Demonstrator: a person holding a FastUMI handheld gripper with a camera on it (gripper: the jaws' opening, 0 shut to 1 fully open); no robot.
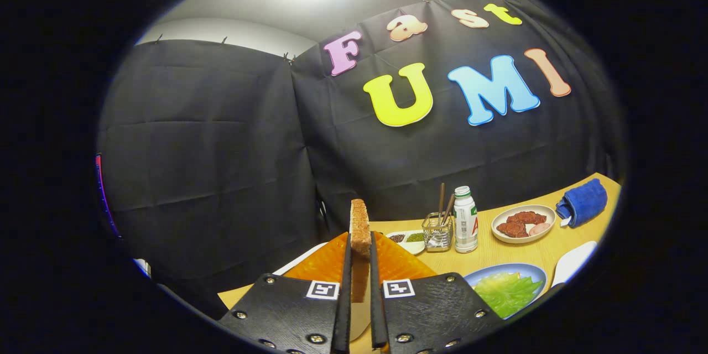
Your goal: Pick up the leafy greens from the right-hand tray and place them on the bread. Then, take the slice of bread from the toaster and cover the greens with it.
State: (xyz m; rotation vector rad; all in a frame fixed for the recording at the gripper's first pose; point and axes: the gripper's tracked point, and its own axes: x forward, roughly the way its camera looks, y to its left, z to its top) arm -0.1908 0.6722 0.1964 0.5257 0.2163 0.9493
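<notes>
- Gripper (359, 257): fingers drawn narrow, both pressing the flat faces of the slice of bread (360, 232), one on each side.
- Slice held upright on edge between the fingers; its toasted crust end sticks up above the fingertips, the paler lower part runs down between the fingers.
- Just behind the fingers and the slice: an orange object (332, 263) with a textured surface, spreading to both sides of the fingers; can't tell what it is.
- White edge (310, 257) showing at the near-left of the orange object, can't tell whether tray or plate.
- All sits on a light wooden table (498, 251).
- Right of the fingers, near: blue plate (535, 272) with leafy greens (506, 290) lying in it.
- Further right, a white dish rim (572, 260), contents hidden.
- Beyond the fingers: small white divided dish (406, 243) with dark and green seasonings.
- Beside it a clear holder (437, 232) with sticks standing in it, then a white bottle (466, 221) with green cap, upright.
- Right of the bottle: a round plate (545, 213) with reddish meat pieces (517, 224) and a pale piece.
- Far right: a blue cloth (583, 202), rolled, lying on the table.
- Black cloth wall (221, 149) behind everything.
</notes>
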